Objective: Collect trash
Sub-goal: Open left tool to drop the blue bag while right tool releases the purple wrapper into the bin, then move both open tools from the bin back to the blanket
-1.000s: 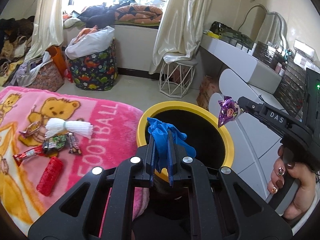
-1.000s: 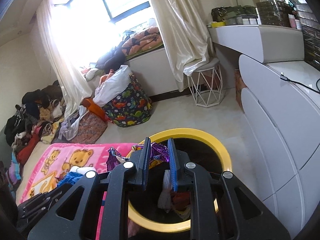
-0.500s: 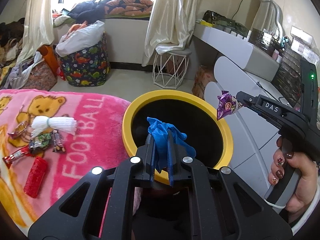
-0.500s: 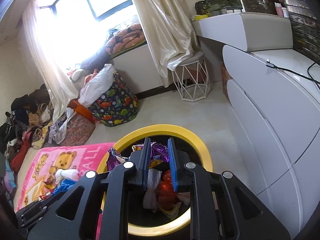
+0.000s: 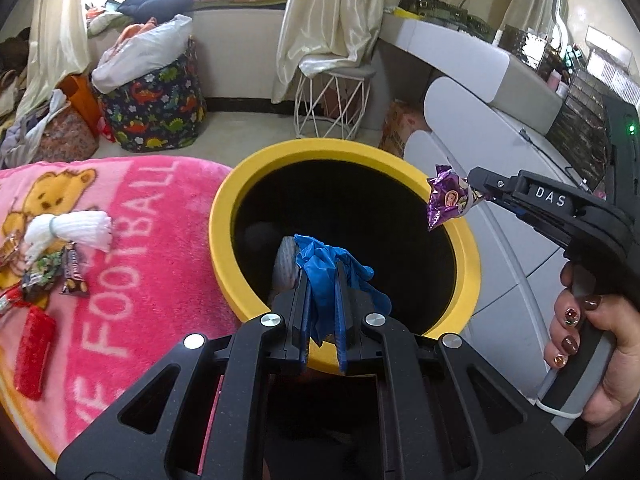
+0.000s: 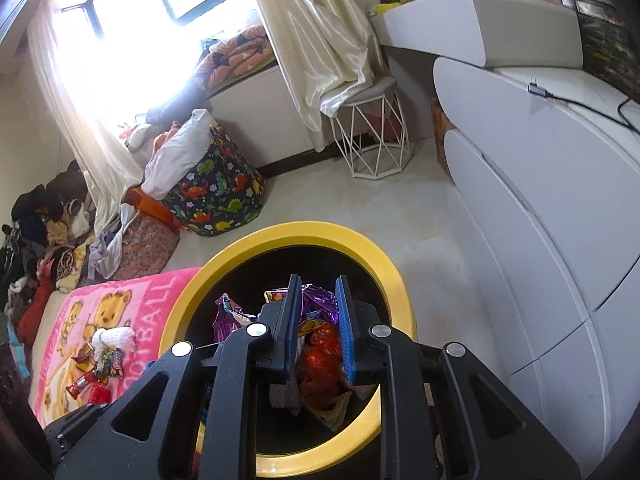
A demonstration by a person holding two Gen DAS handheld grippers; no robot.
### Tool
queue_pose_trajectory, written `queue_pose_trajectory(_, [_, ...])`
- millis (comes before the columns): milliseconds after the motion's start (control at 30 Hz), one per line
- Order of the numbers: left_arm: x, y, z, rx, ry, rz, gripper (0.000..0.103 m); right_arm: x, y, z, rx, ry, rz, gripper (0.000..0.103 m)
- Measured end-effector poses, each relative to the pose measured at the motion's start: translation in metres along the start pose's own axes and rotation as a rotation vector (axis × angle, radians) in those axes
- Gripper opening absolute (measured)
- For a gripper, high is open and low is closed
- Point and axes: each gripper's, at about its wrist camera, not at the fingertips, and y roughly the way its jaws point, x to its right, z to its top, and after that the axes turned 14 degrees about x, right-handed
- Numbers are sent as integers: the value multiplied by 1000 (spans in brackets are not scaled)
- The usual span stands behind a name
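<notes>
Hanging over the mouth of the yellow-rimmed bin (image 5: pixel 224 216) are two pieces of trash, each pinched in a tool. The left tool (image 5: pixel 323 276) is clamping together on a crumpled blue glove (image 5: pixel 320 268), which is drooping just above the bin's near rim, with something grey and ribbed showing beside it inside the dark opening. The right tool (image 5: pixel 474 190), gripped by a hand (image 5: pixel 592 344) with painted nails, is squeezing a purple foil wrapper (image 5: pixel 446 200) that is dangling over the far right edge of the rim. In the right wrist view the same wrapper (image 6: pixel 316 304) is sitting between that tool's blue pads (image 6: pixel 344 320), directly above the bin's contents.

Inside the bin (image 6: pixel 384 272), a red crinkled bag (image 6: pixel 320 356), pale paper and other purple foil are lying piled at the bottom.

Beside the bin, a pink bear blanket (image 5: pixel 132 240) is carrying more litter: a white bundled cloth (image 5: pixel 72 228), several small candy wrappers (image 5: pixel 52 276) and a red packet (image 5: pixel 34 354).

Farther off, a dinosaur-print fabric basket (image 5: pixel 156 116) is holding a heap of white cloth, and a white wire stool (image 5: pixel 332 100) is standing under the curtain.
</notes>
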Motion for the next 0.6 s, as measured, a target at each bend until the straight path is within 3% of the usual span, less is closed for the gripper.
queue_pose_trajectory(233, [-3,16,-7,-26,-15,-14,6,7,13,-4,-25,28,-2,20])
queue_pose_trajectory(300, [-1,21,-6,-34,-15,-28,7,11,16,-3,-33,36,-8,31])
queue_pose_trajectory(333, [0,23,-5,-34,-12,-30,13,12,17,-4,-37,44,-9,38])
queue_pose_trajectory(600, [0,21,1,-2,-29,-9,64,15,14,-3,-27,62,-19,51])
